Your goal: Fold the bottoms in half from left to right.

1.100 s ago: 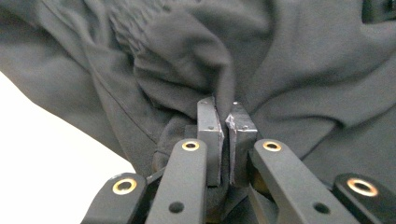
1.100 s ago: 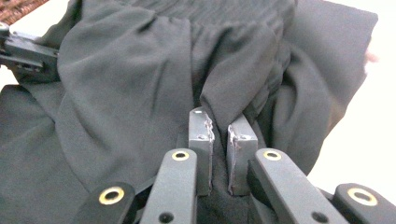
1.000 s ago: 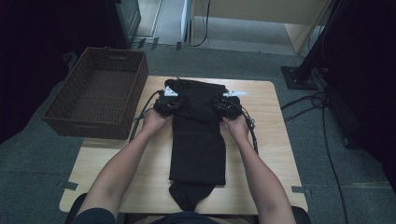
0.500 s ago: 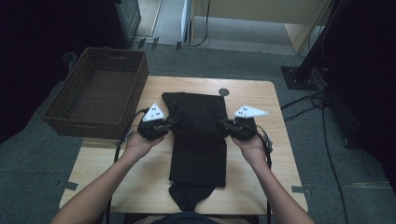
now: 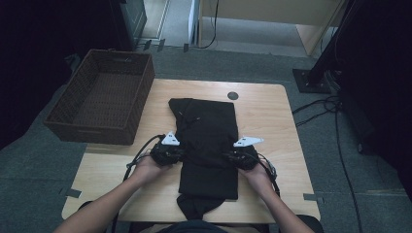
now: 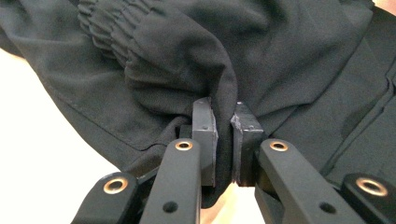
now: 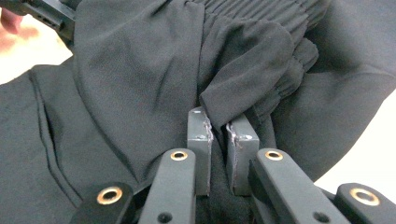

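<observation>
Slippage of the black garment (image 5: 208, 145) is the chief hazard: the left gripper (image 6: 223, 140) is closed on a thin fold just below the gathered elastic waistband (image 6: 116, 32), though its jaws have just been easing apart, and the right gripper (image 7: 218, 140) is likewise clamped on a fold beside that band. Were either pinch lost, the folded-over waist end would be expected to fall back unevenly and the fold to skew. A bunched or doubled crease could also be caused by unequal travel of the two hands. The garment is laid lengthwise down the middle of the wooden table (image 5: 272, 121), its near end draped over the edge. Counted: one garment, two grippers, one table, one wicker basket (image 5: 102, 97) standing left of the table.
</observation>
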`<state>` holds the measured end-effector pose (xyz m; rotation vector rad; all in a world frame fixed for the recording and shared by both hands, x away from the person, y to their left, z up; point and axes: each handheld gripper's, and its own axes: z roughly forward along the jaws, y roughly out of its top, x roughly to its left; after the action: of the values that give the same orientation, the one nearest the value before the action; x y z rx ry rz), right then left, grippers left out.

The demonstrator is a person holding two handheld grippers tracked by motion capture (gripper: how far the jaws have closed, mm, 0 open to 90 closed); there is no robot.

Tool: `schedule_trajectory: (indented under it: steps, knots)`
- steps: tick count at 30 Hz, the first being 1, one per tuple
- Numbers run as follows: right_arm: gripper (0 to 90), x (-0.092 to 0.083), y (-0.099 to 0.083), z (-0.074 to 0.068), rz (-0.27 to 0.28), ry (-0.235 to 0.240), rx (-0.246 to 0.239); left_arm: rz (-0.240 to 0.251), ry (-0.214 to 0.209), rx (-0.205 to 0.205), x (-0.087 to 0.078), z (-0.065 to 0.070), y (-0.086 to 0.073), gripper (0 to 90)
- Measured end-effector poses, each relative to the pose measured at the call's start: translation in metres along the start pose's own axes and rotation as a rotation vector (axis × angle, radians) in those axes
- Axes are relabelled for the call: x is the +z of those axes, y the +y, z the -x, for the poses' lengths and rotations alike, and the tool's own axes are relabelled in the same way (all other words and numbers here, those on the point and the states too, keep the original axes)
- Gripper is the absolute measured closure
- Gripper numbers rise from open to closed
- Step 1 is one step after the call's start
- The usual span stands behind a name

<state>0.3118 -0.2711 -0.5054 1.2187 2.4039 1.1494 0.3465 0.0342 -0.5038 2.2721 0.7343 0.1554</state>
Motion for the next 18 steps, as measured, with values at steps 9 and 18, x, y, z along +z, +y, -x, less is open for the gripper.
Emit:
schedule_trajectory:
  steps: [9,18]
  knots:
    - [80.2,0.024,0.020,0.030,0.058,-0.038,0.013,0.054,0.050,-0.066,0.020,-0.035,0.017,80.3]
    - [59.0,0.031,0.035,0.047,0.056,0.007,0.079,0.068,0.008,-0.123,0.017,-0.052,0.025,62.8]
